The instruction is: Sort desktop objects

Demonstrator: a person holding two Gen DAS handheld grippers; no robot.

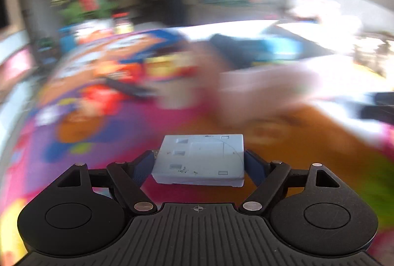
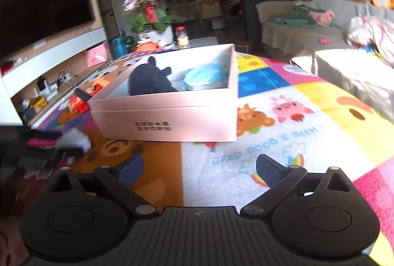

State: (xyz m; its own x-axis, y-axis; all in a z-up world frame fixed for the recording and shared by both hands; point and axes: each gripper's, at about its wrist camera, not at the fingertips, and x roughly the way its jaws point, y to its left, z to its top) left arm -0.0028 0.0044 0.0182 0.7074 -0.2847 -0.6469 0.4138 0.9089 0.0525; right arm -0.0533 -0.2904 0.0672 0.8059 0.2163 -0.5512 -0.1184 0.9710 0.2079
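Observation:
My left gripper [image 1: 199,162] is shut on a pale blue-grey flat box [image 1: 200,158] and holds it above the colourful play mat; the rest of that view is motion-blurred. My right gripper [image 2: 199,167] is open and empty, hovering over the mat in front of a pink cardboard box [image 2: 167,115]. Inside that box lie a black plush toy [image 2: 149,79] and a light blue round thing [image 2: 205,76]. The left gripper shows blurred at the right wrist view's left edge [image 2: 49,142].
A red toy [image 2: 78,102] and a dark stick lie on the mat [image 2: 295,128] left of the pink box. A flower pot [image 2: 152,19], a jar and a blue bottle stand behind it. A sofa [image 2: 344,63] runs along the right, a TV shelf on the left.

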